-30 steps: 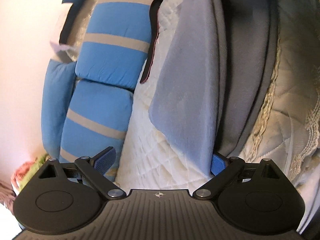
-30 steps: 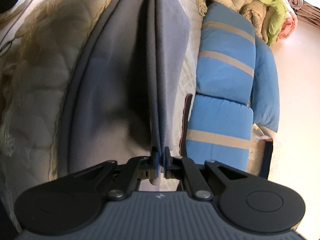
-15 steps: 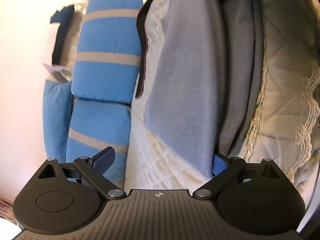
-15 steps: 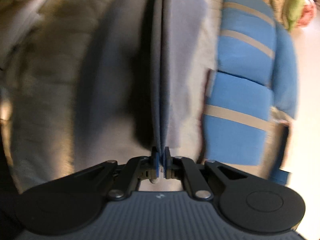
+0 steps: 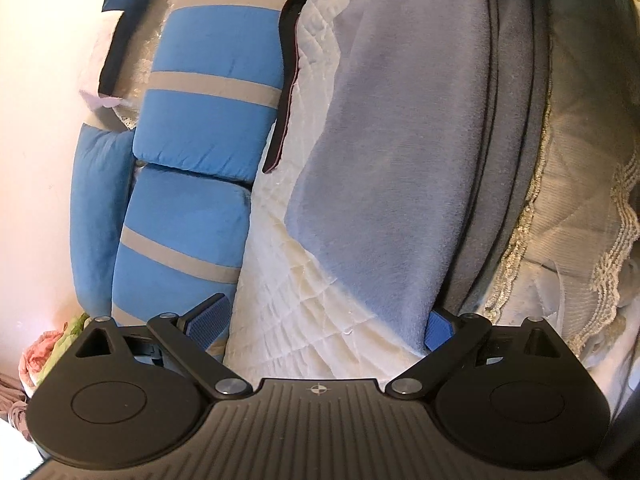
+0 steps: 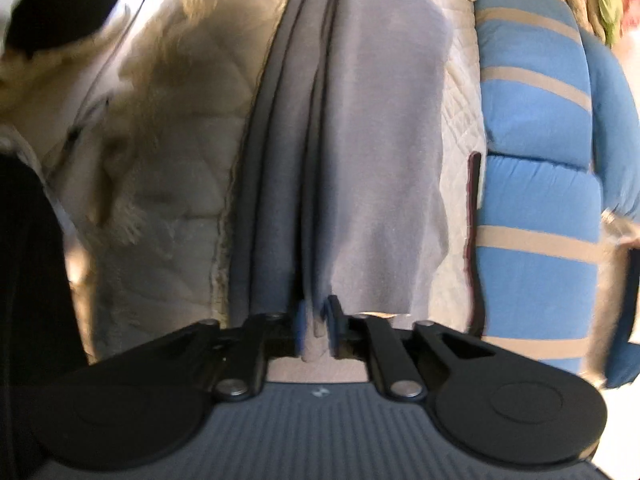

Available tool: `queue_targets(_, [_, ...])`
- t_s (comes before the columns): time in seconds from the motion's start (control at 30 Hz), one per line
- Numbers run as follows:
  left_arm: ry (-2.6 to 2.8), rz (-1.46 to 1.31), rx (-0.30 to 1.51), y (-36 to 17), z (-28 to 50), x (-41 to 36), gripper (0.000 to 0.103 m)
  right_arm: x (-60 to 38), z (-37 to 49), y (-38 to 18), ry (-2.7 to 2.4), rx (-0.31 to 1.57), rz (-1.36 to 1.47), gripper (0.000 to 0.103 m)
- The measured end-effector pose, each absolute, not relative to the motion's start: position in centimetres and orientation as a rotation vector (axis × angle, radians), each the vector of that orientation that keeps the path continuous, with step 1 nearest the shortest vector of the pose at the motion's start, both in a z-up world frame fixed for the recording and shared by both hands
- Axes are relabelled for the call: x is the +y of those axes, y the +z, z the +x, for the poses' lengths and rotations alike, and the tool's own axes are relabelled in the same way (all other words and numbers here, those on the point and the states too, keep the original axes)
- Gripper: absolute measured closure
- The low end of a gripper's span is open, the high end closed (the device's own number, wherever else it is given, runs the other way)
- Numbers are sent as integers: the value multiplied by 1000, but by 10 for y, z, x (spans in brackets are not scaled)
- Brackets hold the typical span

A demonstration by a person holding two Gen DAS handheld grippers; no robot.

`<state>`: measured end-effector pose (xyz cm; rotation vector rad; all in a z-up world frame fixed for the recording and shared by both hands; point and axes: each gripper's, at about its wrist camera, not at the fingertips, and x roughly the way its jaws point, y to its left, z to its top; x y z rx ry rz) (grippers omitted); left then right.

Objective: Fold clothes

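Observation:
A grey-blue fleece garment (image 5: 384,168) lies folded lengthwise on a cream quilted bedspread (image 5: 304,300). My left gripper (image 5: 324,320) is open, jaws wide apart; the garment's near corner lies over its right fingertip (image 5: 438,326). In the right wrist view the same garment (image 6: 360,160) runs away from me in stacked folds. My right gripper (image 6: 316,316) has its jaws slightly apart with the garment's edge still between them, and the grip looks loosened.
A blue cushion with tan stripes (image 5: 200,128) lies along the bed by the wall, also in the right wrist view (image 6: 536,184). Lace trim (image 5: 600,248) edges the bedspread. A pile of green and pink cloth (image 5: 52,348) sits beyond the cushion.
My right gripper carried the held edge over and down onto the garment, flattening the hanging fold, and its jaws have parted slightly. My left gripper stayed open and shifted little.

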<state>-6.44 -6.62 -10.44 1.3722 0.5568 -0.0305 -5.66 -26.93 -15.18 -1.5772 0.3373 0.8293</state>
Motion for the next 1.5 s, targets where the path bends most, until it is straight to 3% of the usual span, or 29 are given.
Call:
queue_targets(0.1, [-33, 1380, 550, -105, -64, -66, 6, -272, -39, -114, 881, 430, -1327, 44])
queue_targets(0.3, [-36, 1389, 544, -106, -63, -65, 6, -280, 40, -77, 818, 624, -877, 43])
queue_targets(0.53, [-38, 1393, 536, -108, -63, -64, 6, -304, 96, -108, 862, 872, -567, 44])
queue_targets(0.57, [-38, 1386, 538, -107, -62, -64, 6, -306, 101, -114, 860, 893, -538, 48])
queue_targets(0.6, [-39, 1375, 541, -107, -62, -63, 5, -309, 102, -117, 866, 911, -505, 76])
queue_targets(0.67, [-36, 1348, 551, -104, -60, -61, 5, -309, 102, -118, 878, 927, -473, 92])
queue_targets(0.93, [-18, 1206, 611, -89, -51, -51, 4, -301, 95, -102, 846, 776, -585, 94])
queue_targets(0.97, [-19, 1193, 619, -88, -50, -50, 4, -298, 96, -104, 831, 766, -604, 84])
queue_targets(1.0, [-19, 1182, 624, -87, -50, -48, 4, -296, 95, -107, 810, 748, -632, 65])
queue_targets(1.03, [-20, 1169, 628, -85, -50, -47, 4, -294, 94, -109, 792, 732, -660, 58])
queue_targets(1.1, [-25, 1129, 644, -82, -49, -42, 4, -292, 85, -110, 748, 670, -718, 33])
queue_targets(1.27, [-58, 928, 717, -67, -39, -15, 3, -288, 39, -106, 728, 487, -890, 22])
queue_targets(1.43, [-88, 699, 791, -54, -28, 14, 3, -278, -22, -122, 747, 298, -1191, 18])
queue_targets(1.5, [-85, 731, 768, -54, -33, 10, 4, -275, -42, -134, 760, 234, -1322, 18])
